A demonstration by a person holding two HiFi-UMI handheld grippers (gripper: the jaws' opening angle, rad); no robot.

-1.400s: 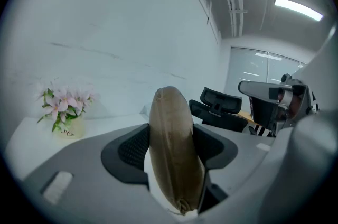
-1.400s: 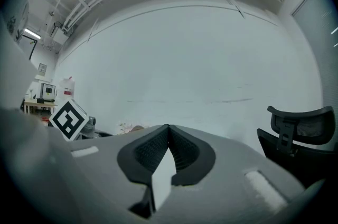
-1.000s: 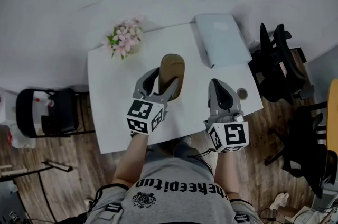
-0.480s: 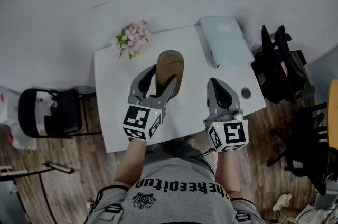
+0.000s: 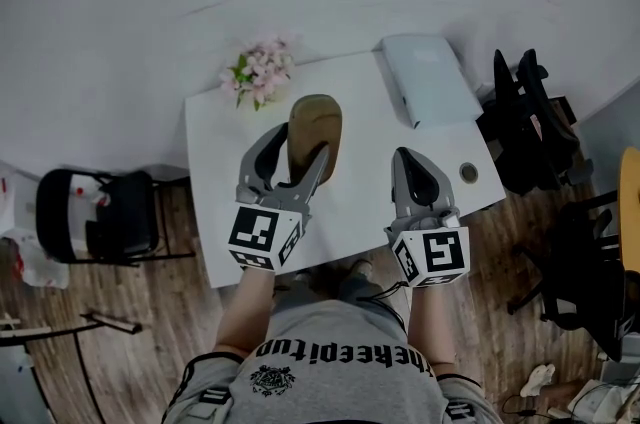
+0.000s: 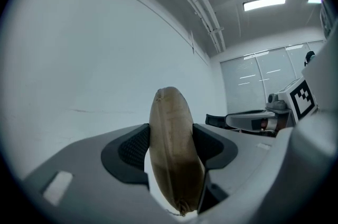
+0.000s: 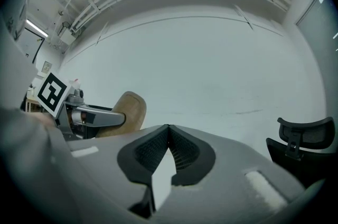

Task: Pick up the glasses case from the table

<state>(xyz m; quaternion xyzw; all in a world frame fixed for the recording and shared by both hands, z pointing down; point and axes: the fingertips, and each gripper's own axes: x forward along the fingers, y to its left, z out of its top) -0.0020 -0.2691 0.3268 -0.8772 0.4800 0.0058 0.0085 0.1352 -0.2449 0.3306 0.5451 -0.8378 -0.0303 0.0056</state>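
Observation:
The tan oval glasses case (image 5: 313,132) hangs above the white table (image 5: 360,202), clamped on its two sides by my left gripper (image 5: 296,144). In the left gripper view the case (image 6: 174,149) stands on edge between both dark pads, pointing level toward the wall. My right gripper (image 5: 417,167) hovers to the right of it with its jaws shut and nothing between them (image 7: 168,133). From the right gripper view the case (image 7: 129,112) shows at the left, beside the left gripper's jaw.
A pot of pink flowers (image 5: 260,72) stands at the table's far left corner. A pale blue flat box (image 5: 430,77) lies at its far right, and a small round disc (image 5: 469,173) near the right edge. Black chairs (image 5: 540,122) stand to the right, another (image 5: 95,212) at the left.
My left gripper has lifted the case off the table and carried it a little toward the far side. The right gripper has drifted slightly, still shut.

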